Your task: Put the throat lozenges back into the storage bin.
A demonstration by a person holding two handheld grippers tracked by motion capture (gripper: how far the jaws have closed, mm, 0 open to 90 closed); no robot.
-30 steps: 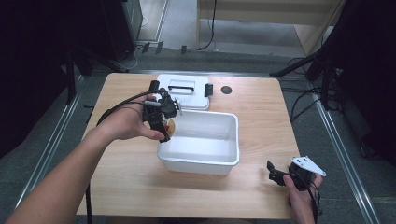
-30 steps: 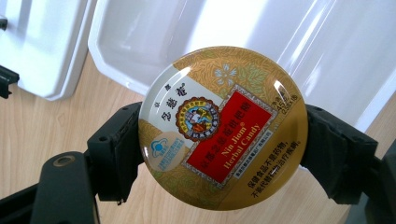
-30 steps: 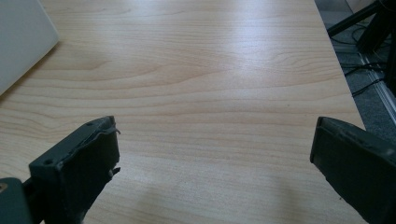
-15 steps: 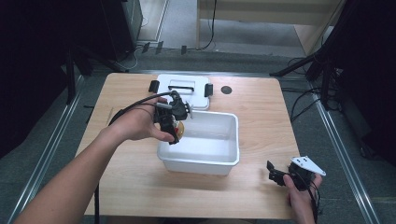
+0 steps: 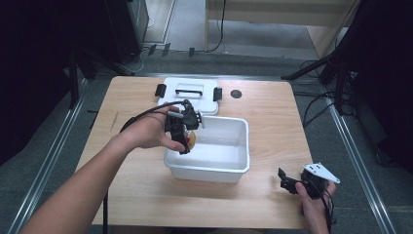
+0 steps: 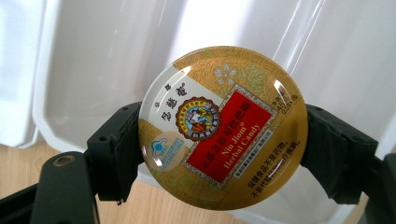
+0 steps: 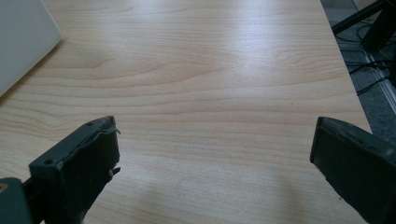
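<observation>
My left gripper [image 6: 224, 154] is clamped on the round candy tin [image 6: 223, 128], held over the near-left rim of the white bin [image 5: 209, 168]. The pickup is done; lowering and releasing remain. My right gripper [image 7: 215, 172] rests with its jaws wide apart, nothing between them.

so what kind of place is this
Probably a lab or recording studio: a lone wooden table on grey carpet, black curtains at both sides, loose cables on the floor.
</observation>
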